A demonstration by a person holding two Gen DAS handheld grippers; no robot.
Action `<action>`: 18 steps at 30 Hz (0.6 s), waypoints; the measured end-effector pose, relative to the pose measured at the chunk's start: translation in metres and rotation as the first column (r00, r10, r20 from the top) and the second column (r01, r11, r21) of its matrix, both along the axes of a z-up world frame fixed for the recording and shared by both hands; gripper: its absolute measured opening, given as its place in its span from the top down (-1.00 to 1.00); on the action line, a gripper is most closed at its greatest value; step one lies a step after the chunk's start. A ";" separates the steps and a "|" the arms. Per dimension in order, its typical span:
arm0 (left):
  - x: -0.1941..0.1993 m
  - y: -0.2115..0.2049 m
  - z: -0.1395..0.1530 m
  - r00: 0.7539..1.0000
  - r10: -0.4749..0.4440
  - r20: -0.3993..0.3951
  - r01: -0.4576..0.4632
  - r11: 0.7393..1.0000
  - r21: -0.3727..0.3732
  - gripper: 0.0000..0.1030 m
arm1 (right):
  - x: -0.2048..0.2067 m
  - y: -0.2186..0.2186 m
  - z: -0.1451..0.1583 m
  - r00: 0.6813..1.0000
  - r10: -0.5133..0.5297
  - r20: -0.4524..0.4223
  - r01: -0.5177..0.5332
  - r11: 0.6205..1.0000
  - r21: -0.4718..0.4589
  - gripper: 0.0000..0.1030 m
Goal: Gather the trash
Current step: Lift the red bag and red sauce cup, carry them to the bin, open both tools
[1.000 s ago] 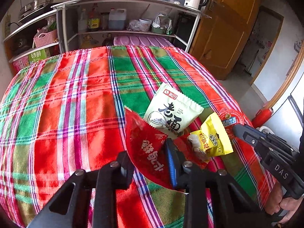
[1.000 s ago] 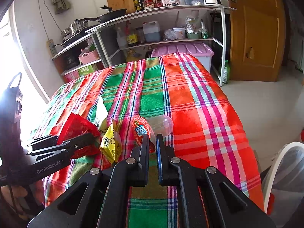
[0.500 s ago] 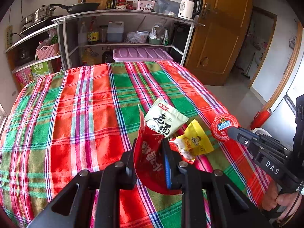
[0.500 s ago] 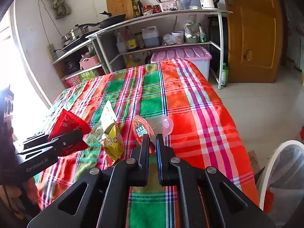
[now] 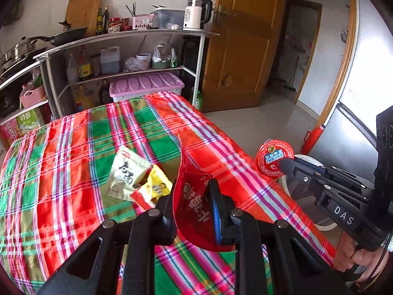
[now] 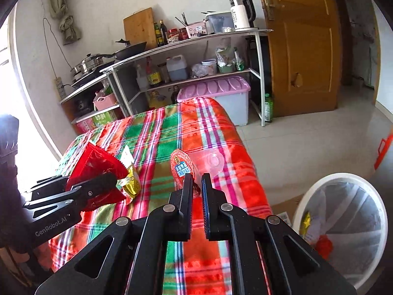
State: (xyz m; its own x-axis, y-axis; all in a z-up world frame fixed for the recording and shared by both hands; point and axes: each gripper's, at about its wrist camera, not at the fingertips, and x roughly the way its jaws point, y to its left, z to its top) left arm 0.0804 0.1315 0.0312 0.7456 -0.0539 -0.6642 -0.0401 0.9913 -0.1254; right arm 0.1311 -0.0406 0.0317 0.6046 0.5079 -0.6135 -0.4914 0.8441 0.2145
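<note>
Bin (image 6: 340, 231), white round plastic and bag-lined, sits on the floor off your right side, nearest your right fingers (image 6: 195, 184) clenched on the clear jelly cup with red foil lid (image 6: 182, 166); left fingers (image 5: 192, 204) grasp the crinkled red snack wrapper (image 5: 194, 196).

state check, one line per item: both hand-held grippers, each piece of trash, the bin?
left hand-held gripper: shut on red wrapper
right hand-held gripper: shut on jelly cup
red wrapper: held, lifted off the cloth
jelly cup: held by its red foil lid, clear cup trailing behind
white noodle packet: lying on the cloth
yellow packet: lying on the cloth beside the white one
white bin: lined, some trash inside
</note>
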 end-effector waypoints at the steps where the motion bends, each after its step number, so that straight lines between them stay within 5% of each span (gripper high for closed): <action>1: 0.002 -0.009 0.001 1.000 -0.016 0.003 0.016 1.000 0.004 0.55 | -0.001 -0.008 0.002 1.000 -0.013 0.004 0.013 1.000 -0.001 0.87; 18: 0.034 -0.152 0.001 0.964 -0.266 0.002 0.265 0.962 0.065 0.55 | -0.012 -0.149 0.009 0.960 -0.280 0.017 0.280 0.960 -0.025 0.87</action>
